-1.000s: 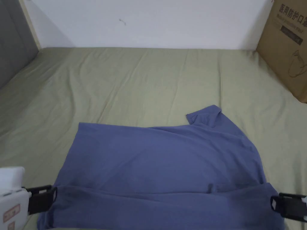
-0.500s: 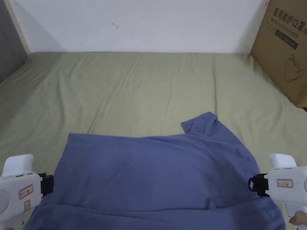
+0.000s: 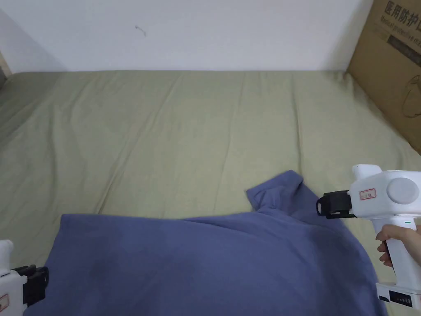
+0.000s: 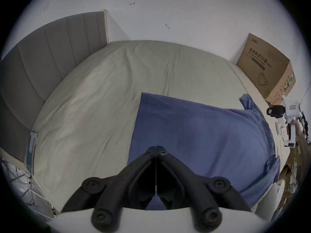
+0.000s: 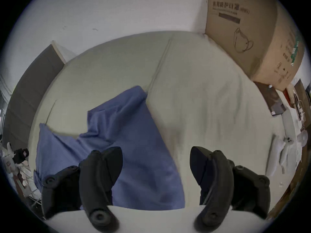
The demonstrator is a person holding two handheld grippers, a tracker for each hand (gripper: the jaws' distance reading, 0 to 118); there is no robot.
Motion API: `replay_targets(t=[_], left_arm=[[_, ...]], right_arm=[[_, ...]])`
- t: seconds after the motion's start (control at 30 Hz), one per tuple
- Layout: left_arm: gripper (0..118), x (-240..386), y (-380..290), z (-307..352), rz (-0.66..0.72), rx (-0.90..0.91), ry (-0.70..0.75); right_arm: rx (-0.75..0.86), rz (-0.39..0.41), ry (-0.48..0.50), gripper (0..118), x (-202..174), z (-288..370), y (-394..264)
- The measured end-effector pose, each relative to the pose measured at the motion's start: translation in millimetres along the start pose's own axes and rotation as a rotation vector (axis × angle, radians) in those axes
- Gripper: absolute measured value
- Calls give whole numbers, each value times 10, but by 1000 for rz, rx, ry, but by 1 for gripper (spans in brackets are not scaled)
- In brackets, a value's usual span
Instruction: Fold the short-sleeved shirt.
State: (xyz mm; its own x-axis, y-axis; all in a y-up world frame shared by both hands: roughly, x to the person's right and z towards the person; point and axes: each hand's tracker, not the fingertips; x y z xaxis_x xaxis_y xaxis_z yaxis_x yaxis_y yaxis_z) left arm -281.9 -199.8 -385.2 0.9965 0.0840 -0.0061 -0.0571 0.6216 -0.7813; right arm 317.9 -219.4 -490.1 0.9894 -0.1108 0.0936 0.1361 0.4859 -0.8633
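We see the blue shirt [image 3: 197, 259] spread low in the head view on the green bed sheet [image 3: 164, 135], our right gripper [image 5: 156, 166] spread wide and empty above it, our left gripper [image 4: 156, 150] pressed together with nothing visibly between, a cardboard box [image 3: 394, 66] upper right.
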Motion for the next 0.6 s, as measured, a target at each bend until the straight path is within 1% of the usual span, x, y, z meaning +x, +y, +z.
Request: replay_targets(t=[0.07, 0.1, 0.13, 0.17, 0.2, 0.23, 0.27, 0.3, 0.33, 0.4, 0.5, 0.6], left_arm=[[0, 16, 2, -68, -3, -15, 6], [0, 16, -4, -93, -1, -22, 10], [0, 13, -12, -111, 1, -27, 11], [0, 10, -22, -126, 3, -31, 12], [0, 0, -22, -133, 6, -35, 16], [0, -6, -29, -131, 9, -37, 17], [0, -11, -38, -126, 12, -39, 15], [0, -18, -45, -121, 17, -39, 11], [0, -31, -37, -123, 21, -39, 6], [0, -32, -26, -131, 24, -42, 11], [0, -43, 30, -135, 30, -30, 14], [3, -68, 170, -176, 53, -3, -3]], right_arm=[[-31, 9, 3, 82, -7, -191, -2], [-65, 27, -15, 77, -14, -292, -11], [-80, 43, -35, 60, -31, -353, -30], [-100, 58, -52, 55, -40, -422, -58], [-77, 64, -63, 54, -59, -445, -90], [-67, 51, -47, 43, -65, -405, -106], [-48, 44, -50, 23, -76, -333, -100], [-19, 70, -59, 0, -81, -291, -105], [-10, 75, -56, 0, -76, -259, -105], [-21, 32, -33, 0, -19, -237, -62], [-1, -2, -20, 0, 26, -185, -73], [5, 1, -18, 0, 40, -151, -51]])
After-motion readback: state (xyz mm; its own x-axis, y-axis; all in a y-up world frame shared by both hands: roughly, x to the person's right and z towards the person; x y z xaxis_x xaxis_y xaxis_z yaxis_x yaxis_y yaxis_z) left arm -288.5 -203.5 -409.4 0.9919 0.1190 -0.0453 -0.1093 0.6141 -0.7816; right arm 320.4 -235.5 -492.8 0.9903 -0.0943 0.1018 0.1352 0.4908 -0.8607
